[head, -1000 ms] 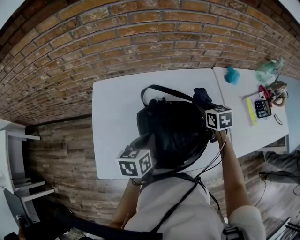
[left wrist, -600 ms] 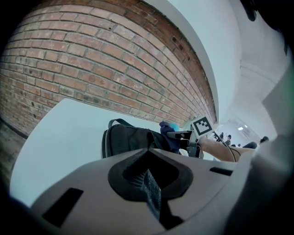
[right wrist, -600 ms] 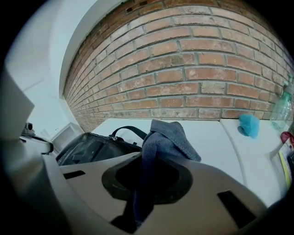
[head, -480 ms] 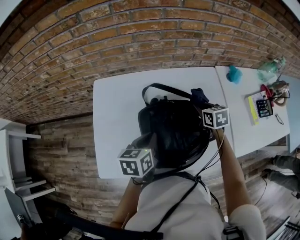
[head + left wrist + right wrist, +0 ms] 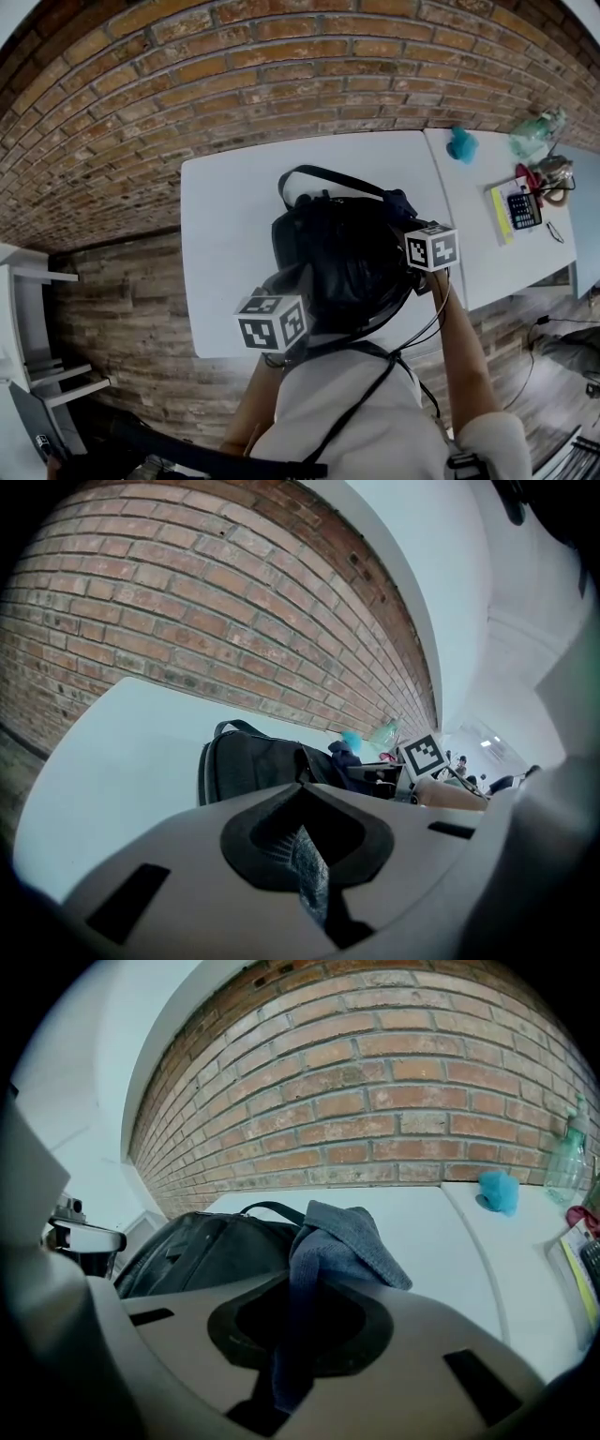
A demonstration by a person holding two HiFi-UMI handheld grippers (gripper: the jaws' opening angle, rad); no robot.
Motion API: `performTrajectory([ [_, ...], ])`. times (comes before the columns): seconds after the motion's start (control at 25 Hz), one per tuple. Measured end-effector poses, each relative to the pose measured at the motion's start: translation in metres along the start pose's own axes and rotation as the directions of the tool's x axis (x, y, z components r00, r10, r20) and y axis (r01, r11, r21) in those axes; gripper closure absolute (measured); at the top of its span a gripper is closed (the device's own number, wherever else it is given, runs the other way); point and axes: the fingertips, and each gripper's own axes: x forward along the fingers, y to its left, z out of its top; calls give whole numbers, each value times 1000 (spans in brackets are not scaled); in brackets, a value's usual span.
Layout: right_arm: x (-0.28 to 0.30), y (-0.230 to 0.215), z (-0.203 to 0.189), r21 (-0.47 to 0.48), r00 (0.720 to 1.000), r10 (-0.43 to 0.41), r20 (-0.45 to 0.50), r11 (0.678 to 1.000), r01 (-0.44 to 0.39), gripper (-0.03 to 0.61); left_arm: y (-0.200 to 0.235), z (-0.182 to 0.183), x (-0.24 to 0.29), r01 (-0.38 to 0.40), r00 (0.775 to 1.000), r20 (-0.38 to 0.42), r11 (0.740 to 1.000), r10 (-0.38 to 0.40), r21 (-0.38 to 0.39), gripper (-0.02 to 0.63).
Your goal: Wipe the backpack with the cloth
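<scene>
Right gripper view: the right tool clamps a fold of the grey-blue cloth beside the black backpack lying on the white worktop; the left tool pinches backpack fabric

Black backpack on white table; left claw at its near edge, right claw by the cloth.

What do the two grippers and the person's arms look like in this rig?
Left gripper and right gripper: pale grey moulded shells with a black padded notch at the jaws. Each carries a white cube with black square markers, left cube, right cube. Thin black cables trail along the right arm. Light short-sleeved top.
</scene>
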Motion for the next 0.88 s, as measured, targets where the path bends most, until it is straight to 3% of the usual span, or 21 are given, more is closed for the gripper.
performTrajectory([
  [0.88, -29, 26, -62, 44, 997, 38, -65, 998, -36, 531, -6, -6, -5, 12, 1000, -1, 1000, -12, 3, 611],
])
